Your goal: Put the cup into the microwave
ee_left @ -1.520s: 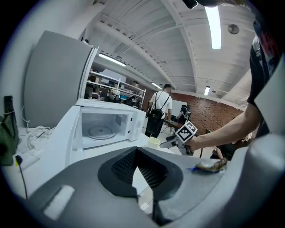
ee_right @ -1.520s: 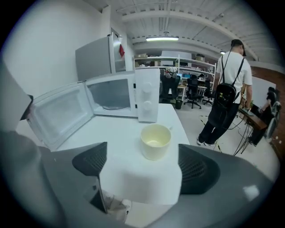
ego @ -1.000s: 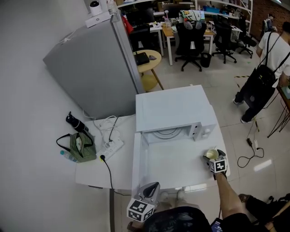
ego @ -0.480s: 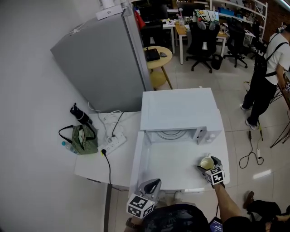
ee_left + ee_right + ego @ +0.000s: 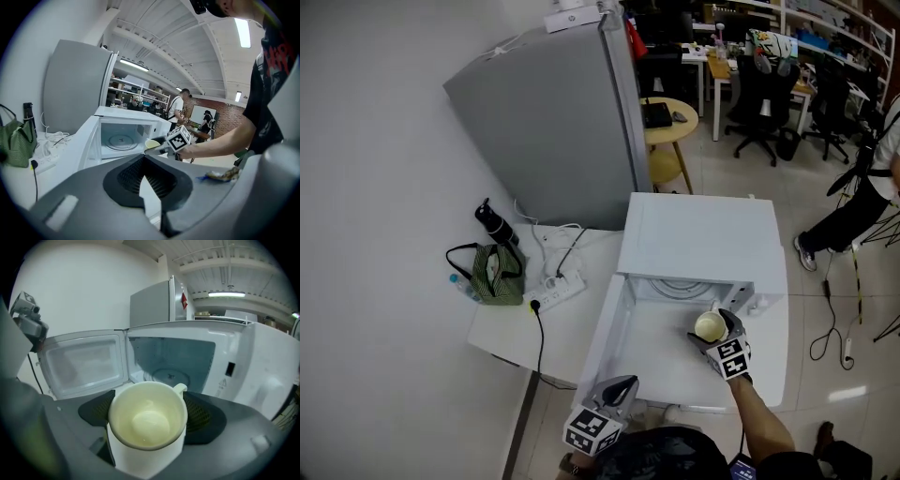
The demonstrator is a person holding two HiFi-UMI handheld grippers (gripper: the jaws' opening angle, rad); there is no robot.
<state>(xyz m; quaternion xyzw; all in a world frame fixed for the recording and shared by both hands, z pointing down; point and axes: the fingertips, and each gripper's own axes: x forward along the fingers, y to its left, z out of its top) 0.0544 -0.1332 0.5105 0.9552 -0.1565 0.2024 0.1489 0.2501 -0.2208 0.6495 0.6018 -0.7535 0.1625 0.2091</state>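
Observation:
A cream cup (image 5: 708, 326) (image 5: 147, 423) (image 5: 152, 144) stands upright between the jaws of my right gripper (image 5: 712, 333) (image 5: 147, 420), which is shut on it, handle pointing away. It hangs just in front of the open white microwave (image 5: 698, 234) (image 5: 187, 357), whose glass turntable (image 5: 169, 376) (image 5: 120, 140) shows inside. The microwave door (image 5: 605, 323) (image 5: 82, 362) is swung out to the left. My left gripper (image 5: 614, 394) (image 5: 146, 180) is low at the table's near edge, jaws together and empty.
A grey fridge (image 5: 553, 131) stands behind the table. A green bag (image 5: 495, 274), a black bottle (image 5: 495, 225) and a power strip (image 5: 553, 286) with cables lie on the left of the white table (image 5: 502, 328). Office chairs and a person stand farther off.
My right gripper has carried the cup up and to the left, from the table's right front toward the microwave opening. The left gripper has stayed put.

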